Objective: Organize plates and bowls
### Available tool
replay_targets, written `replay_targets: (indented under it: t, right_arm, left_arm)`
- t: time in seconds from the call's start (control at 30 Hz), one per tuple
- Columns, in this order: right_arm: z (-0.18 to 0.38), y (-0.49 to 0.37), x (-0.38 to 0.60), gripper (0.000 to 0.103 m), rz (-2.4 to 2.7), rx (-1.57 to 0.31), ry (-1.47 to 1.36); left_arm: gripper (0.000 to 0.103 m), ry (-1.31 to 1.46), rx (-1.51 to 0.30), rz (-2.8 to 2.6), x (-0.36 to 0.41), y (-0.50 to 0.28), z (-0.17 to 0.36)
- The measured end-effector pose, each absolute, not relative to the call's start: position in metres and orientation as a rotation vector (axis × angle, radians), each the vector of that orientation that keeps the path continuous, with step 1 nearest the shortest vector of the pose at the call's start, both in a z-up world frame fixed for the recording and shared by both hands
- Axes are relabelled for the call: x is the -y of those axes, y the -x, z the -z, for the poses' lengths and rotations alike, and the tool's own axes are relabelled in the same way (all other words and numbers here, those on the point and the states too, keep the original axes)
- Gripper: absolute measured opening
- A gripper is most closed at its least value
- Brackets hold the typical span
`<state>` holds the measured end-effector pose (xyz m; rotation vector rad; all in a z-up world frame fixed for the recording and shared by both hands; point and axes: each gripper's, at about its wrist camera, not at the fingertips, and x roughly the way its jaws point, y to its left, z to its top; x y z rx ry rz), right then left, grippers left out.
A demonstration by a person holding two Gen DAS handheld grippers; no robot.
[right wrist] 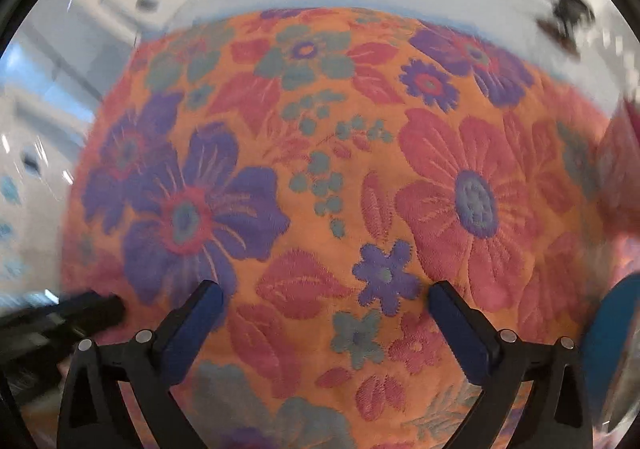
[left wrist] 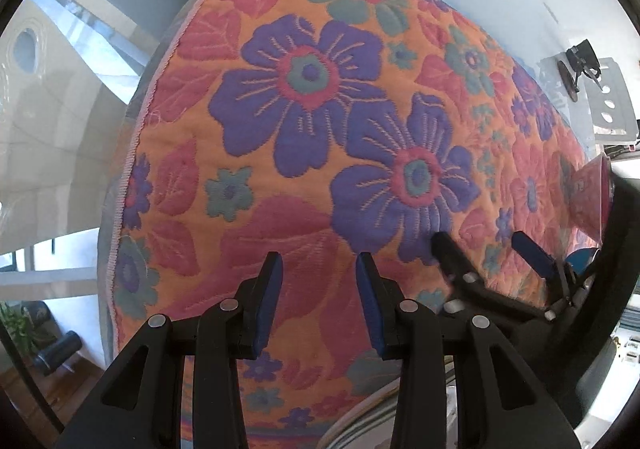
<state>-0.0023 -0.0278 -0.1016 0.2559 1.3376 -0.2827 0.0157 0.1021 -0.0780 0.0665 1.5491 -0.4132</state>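
A pink, patterned bowl [left wrist: 591, 201] shows at the right edge of the left wrist view, tipped on its side over the floral cloth [left wrist: 280, 177]; a blue rounded dish [right wrist: 616, 325] sits beside it, blurred. The left gripper [left wrist: 320, 301] hangs above the cloth, its jaws narrowly apart with nothing between them. The right gripper [right wrist: 326, 313] has its jaws spread wide and empty.

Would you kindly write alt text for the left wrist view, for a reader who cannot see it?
The left gripper hangs over a floral cloth with nothing between its narrowly parted blue pads. To its right, the right gripper stands open and empty over the same cloth. A pink bowl shows at the right edge.
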Motion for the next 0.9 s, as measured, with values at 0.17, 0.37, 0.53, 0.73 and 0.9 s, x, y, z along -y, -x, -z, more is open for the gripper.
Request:
replay_targets:
  t: [0.17,0.37,0.53,0.73,0.9]
  right_arm:
    - [0.100,0.018,0.024,0.103,0.306,-1.204,-0.255]
    - [0.101,0.015,0.023,0.103,0.296,-1.214,-0.237]
    - [0.101,0.017,0.020,0.103,0.275,-1.208,-0.222]
    - [0.099,0.018,0.021,0.103,0.275,-1.206,-0.222]
    - [0.099,0.018,0.021,0.103,0.275,-1.206,-0.221]
  left_arm:
    - [0.035,-0.051,-1.563,0.414,-0.114,-0.019,0.082]
    - [0.035,-0.040,-1.571,0.415,-0.120,-0.022,0.084]
    - [0.035,-0.041,-1.576,0.412,-0.114,-0.021,0.084]
    - [0.035,-0.040,-1.578,0.400,-0.114,-0.023,0.084]
    - [0.035,-0.042,-1.577,0.407,-0.112,-0.018,0.081]
